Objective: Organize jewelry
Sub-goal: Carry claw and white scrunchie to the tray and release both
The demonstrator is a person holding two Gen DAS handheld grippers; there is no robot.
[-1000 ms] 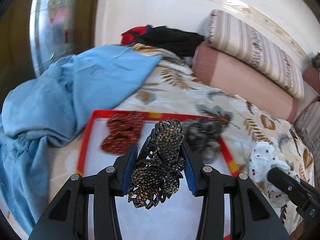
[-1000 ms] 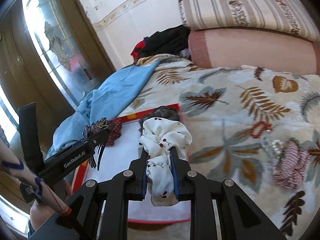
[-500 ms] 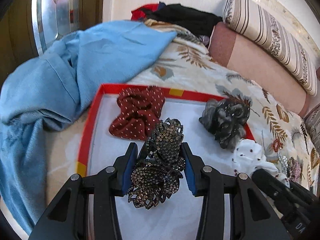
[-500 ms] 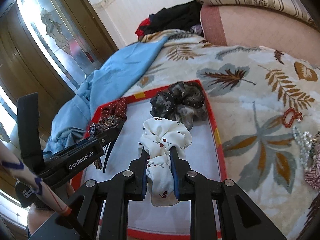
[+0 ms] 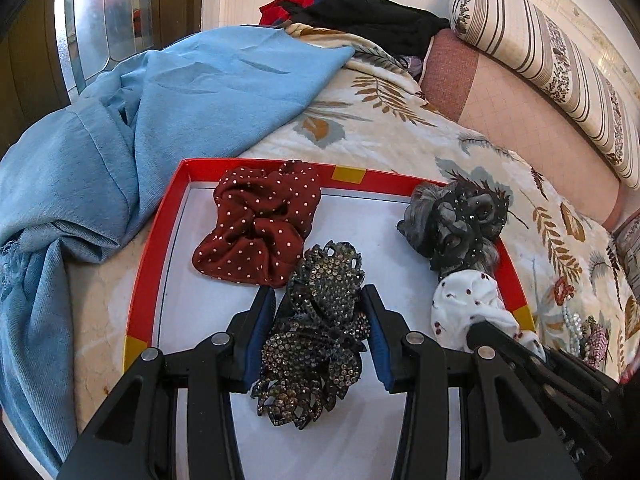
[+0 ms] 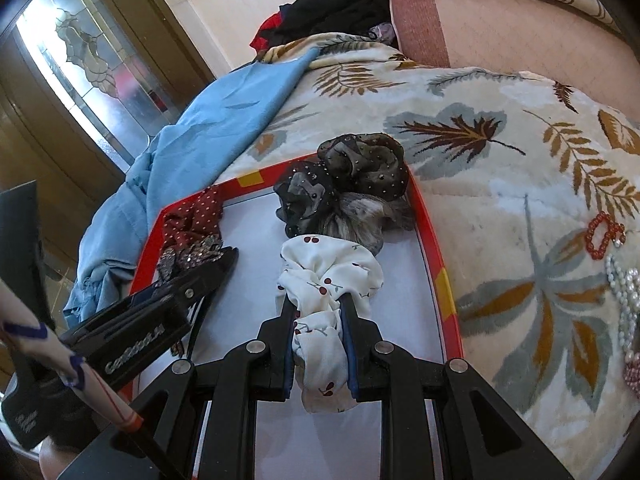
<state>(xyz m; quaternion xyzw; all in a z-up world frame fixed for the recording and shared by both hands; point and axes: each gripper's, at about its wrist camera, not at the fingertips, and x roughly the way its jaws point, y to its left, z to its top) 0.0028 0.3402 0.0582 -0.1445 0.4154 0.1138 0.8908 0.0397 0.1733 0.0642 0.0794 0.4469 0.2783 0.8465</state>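
My left gripper (image 5: 318, 300) is shut on a dark rhinestone hair clip (image 5: 320, 328), held over the white floor of a red-rimmed tray (image 5: 152, 240). My right gripper (image 6: 318, 304) is shut on a white cherry-print scrunchie (image 6: 328, 280), low over the tray's right side (image 6: 434, 248); the scrunchie also shows in the left wrist view (image 5: 468, 308). In the tray lie a dark red dotted scrunchie (image 5: 258, 220) at the back left and a grey-black scrunchie (image 5: 456, 224) at the back right, also seen in the right wrist view (image 6: 344, 184).
The tray sits on a leaf-patterned bedspread (image 6: 500, 152). A blue cloth (image 5: 140, 100) lies left of the tray. A red bead bracelet (image 6: 602, 236) and pearl strands (image 6: 624, 292) lie on the bedspread to the right. Bolsters (image 5: 520, 100) line the back wall.
Both grippers have moved forward and down over the tray, still holding their items. The tray and the two scrunchies in it appear larger and nearer.
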